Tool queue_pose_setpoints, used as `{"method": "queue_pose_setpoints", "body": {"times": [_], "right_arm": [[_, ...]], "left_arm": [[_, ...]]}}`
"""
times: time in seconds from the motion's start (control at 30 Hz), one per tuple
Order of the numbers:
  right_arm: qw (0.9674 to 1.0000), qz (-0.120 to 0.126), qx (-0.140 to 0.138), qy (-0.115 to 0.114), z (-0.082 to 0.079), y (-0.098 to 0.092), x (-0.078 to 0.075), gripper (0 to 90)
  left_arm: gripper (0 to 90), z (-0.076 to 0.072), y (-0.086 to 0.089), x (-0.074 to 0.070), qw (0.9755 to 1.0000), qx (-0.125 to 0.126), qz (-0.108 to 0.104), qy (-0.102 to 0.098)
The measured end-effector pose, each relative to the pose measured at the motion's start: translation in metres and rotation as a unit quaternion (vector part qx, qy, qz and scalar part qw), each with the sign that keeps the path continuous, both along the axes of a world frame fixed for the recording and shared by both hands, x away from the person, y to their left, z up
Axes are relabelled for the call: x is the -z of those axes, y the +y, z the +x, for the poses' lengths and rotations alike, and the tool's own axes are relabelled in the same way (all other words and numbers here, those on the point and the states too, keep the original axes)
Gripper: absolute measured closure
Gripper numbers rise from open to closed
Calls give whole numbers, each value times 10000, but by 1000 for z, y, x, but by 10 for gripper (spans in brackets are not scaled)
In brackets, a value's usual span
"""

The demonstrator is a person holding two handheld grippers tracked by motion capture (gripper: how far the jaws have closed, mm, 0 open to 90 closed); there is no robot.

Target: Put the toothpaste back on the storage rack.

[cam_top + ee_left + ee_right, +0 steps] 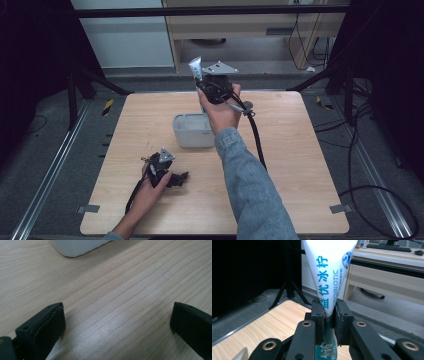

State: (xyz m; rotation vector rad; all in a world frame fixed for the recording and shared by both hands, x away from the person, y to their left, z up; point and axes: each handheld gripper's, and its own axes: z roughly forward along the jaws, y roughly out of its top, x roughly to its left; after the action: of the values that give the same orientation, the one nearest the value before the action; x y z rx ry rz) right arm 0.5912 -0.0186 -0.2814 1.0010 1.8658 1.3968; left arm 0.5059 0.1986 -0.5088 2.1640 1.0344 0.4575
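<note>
Nearest the lens in the right gripper view, the right gripper (pixel 329 315) has its two black jaws clamped on a white tube (pixel 329 272) printed with blue lettering, pinching it at its narrow middle while the wide crimped end fans out toward the top centre of the frame. In the high view that tube (pixel 195 67) sticks up at the upper centre, just above the far edge of the wooden table (pixel 300 165), held by the right gripper (pixel 207 82). A white tub (pixel 191 131) sits at the centre of the frame, just left of the denim sleeve (pixel 250 185). In the lower left, the left gripper (pixel 181 177) rests low over the wood. In the left gripper view its jaws stand wide apart with bare table (pixel 120 302) between them, and the tub's corner (pixel 77 247) shows at the top edge.
</note>
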Motion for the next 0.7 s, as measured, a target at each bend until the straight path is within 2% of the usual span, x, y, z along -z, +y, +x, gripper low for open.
{"method": "queue_pose_setpoints", "body": {"times": [0.3, 0.53, 0.7], "right_arm": [[9999, 44, -156, -48, -5, 19, 8, 795], [9998, 79, -118, -127, -8, 27, 14, 794], [9998, 136, -122, -71, -8, 30, 23, 794]], "left_arm": [[0, 0, 0, 0, 10000, 12, 5, -3], [0, 0, 0, 0, 10000, 11, 1, -2], [0, 0, 0, 0, 10000, 14, 0, -3]]}}
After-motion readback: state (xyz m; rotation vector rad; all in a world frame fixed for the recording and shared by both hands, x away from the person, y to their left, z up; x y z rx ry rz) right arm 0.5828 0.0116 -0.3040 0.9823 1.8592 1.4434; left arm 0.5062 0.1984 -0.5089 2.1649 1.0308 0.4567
